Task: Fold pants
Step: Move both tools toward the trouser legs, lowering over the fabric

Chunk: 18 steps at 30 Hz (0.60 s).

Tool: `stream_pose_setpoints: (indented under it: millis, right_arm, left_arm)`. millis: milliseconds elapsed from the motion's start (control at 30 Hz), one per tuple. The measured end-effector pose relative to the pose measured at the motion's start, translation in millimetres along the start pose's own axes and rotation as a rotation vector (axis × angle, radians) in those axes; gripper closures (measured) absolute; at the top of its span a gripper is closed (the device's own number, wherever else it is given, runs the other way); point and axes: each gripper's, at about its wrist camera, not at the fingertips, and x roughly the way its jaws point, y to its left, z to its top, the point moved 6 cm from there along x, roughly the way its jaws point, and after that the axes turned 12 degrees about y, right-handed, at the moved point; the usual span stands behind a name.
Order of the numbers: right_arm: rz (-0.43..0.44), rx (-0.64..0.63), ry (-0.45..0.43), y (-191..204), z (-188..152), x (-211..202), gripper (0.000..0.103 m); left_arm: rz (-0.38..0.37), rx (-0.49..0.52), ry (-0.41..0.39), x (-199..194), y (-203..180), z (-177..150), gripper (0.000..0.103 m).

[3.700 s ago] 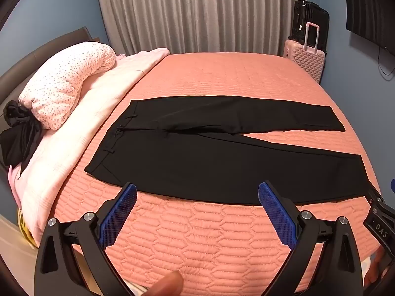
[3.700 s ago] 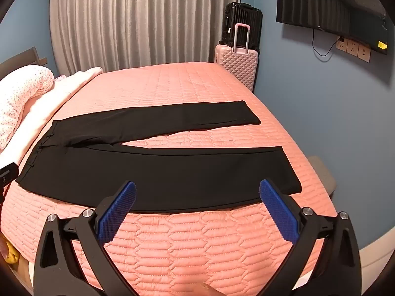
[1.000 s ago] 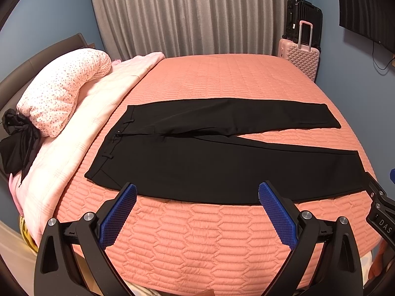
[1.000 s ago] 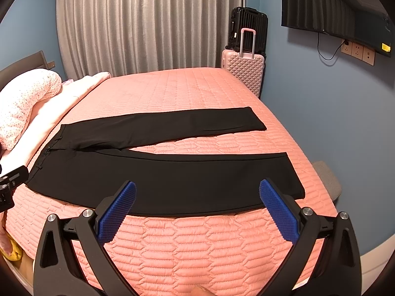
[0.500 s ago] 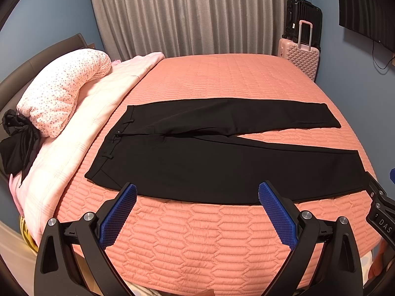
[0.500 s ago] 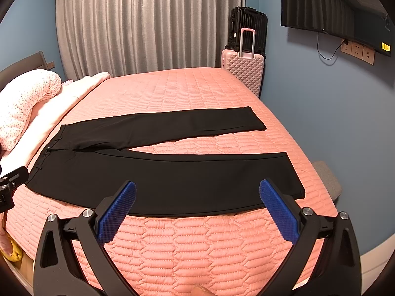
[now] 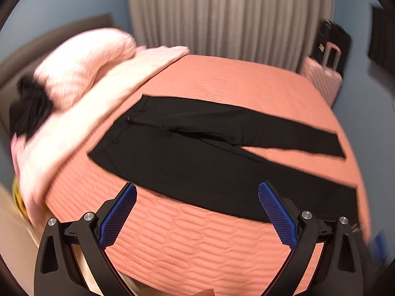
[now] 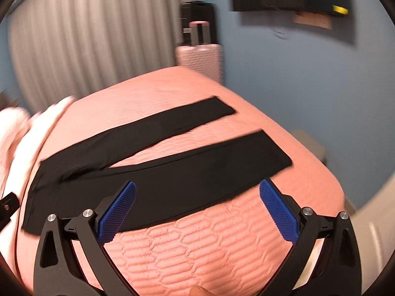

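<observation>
Bed (image 7: 197, 241) under us, both views blurred. We hold left gripper (image 7: 197, 212) and right gripper (image 8: 197, 209) spread wide, gripping nothing, above the near edge. Pants (image 7: 197, 157) lie flat beyond, legs apart, waist toward pillow (image 7: 81, 66). Suitcase (image 8: 197, 59) by the curtain (image 7: 222, 14).

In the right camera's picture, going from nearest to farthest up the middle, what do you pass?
Gripper → near trouser leg → far trouser leg → bare bedspread → pink suitcase → black suitcase.
</observation>
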Motion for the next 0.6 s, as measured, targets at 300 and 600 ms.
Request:
stream_pose_setpoints:
  millis: [300,600]
  right_arm:
    - [-0.122,0.034,-0.072,7.8,8.3,-9.1,0.005]
    - [-0.108,0.121,-0.055,-5.0,13.2,0.3,0.005]
  left_arm:
    - [-0.023,0.009,-0.009,-7.6,-56.1,-9.0,0.005]
    - [-0.029,0.086,-0.010,0.5,-74.9,-6.4,0.005]
